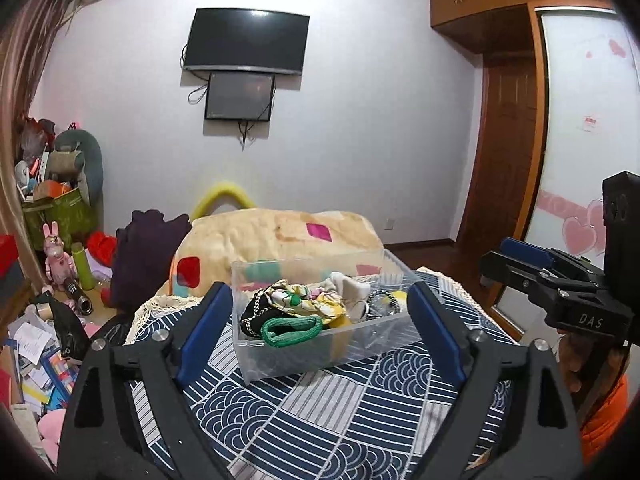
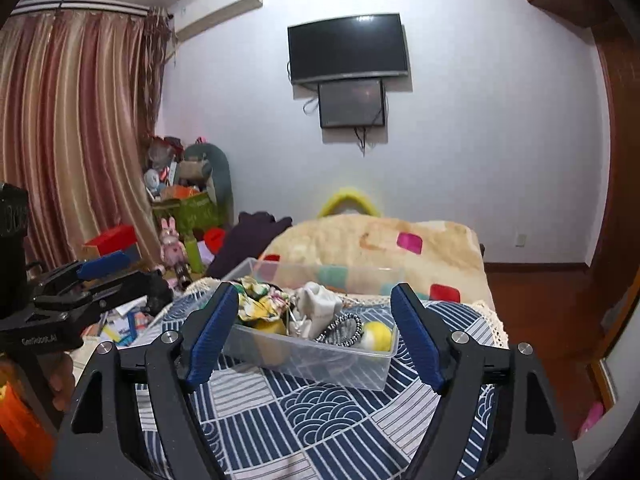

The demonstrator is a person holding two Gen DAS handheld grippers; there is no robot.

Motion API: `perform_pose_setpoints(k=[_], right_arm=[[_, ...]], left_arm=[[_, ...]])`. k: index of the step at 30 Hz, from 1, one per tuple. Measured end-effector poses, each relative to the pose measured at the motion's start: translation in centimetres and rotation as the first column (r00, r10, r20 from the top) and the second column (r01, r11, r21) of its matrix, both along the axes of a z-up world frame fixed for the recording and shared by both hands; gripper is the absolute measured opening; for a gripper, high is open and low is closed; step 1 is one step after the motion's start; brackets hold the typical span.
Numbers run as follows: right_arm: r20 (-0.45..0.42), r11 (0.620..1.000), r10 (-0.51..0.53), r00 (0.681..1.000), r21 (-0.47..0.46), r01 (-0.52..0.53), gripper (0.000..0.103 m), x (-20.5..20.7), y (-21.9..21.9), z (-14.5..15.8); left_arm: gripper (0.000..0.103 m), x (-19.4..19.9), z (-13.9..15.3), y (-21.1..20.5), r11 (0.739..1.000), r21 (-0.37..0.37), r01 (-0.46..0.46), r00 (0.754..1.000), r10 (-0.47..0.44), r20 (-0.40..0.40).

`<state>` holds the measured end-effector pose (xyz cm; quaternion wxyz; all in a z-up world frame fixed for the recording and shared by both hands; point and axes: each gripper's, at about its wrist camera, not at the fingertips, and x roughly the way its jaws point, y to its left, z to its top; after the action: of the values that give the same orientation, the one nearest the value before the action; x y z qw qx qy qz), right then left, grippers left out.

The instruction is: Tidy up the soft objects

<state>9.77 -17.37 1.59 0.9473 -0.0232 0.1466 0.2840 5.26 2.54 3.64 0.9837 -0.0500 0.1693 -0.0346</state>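
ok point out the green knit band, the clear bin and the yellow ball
green knit band [image 1: 291, 330], left wrist view, middle of the loop
clear bin [image 1: 320, 356], left wrist view, bare front wall
yellow ball [image 2: 378, 335], right wrist view, centre of its surface

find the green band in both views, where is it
Left wrist: the green band lies at the near front of the clear bin, centre of the picture, between the open jaws.
Right wrist: not visible; the bin's left end, where it would lie, is hidden behind the left jaw.
Shared landmark: the floral cloth heaped in the bin, and the TV on the wall.
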Motion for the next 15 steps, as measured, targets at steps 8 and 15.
perform_pose_setpoints(k=[8,15], right_arm=[[0.037,1.0,-0.012,0.999,0.005,0.012,0.083,-1.7,0.3,-0.3],[0.04,1.0,-0.012,0.999,0.013,0.012,0.083,-2.2,0.4,-0.8]], left_arm=[[0.091,-2.2,-0.2,-0.2,1.0,-0.012,0.025,0.999,-0.025,0.024],[0.094,-3.1,-0.7,-0.5,0.999,-0.019,0.029,0.999,-0.028,0.033]])
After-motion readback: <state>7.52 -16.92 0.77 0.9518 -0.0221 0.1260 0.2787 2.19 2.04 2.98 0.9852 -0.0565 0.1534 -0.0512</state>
